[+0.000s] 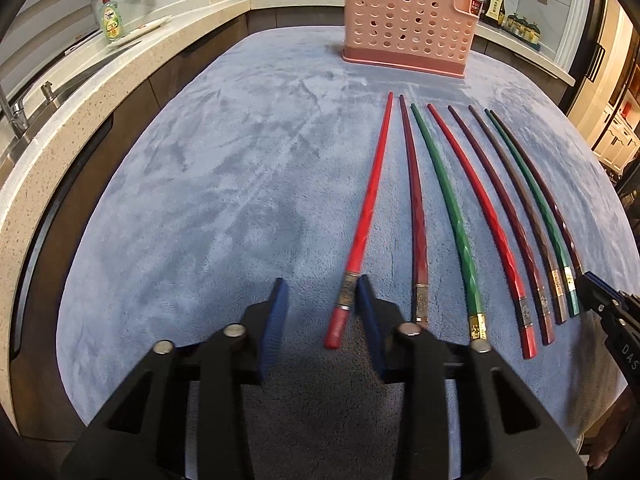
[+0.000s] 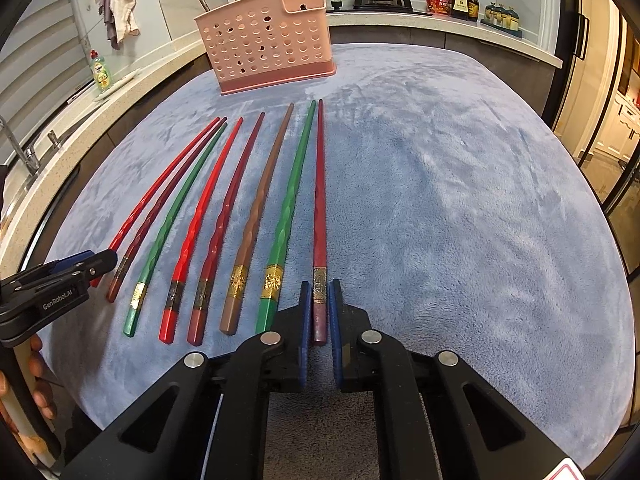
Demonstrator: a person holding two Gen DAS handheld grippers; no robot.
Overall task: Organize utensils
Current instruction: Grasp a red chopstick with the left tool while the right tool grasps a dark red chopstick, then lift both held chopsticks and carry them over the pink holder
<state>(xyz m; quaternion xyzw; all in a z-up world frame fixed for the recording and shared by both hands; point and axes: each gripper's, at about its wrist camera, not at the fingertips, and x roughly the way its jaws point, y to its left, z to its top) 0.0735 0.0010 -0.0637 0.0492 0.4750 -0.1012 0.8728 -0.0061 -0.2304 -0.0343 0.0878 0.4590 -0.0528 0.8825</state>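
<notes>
Plush blue cloth under eight chopsticks could snag a dragged tip. Your right gripper has narrow jaws flanking the dark red chopstick at the row's right end; whether they pinch it, I cannot tell. Your left gripper, jaws wide, has the bright red chopstick between them; closing off-centre could roll it. Both must reach the pink holder.

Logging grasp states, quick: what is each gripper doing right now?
Left gripper: open, red chopstick between its fingers.
Right gripper: nearly closed around dark red chopstick; grip uncertain.
</notes>
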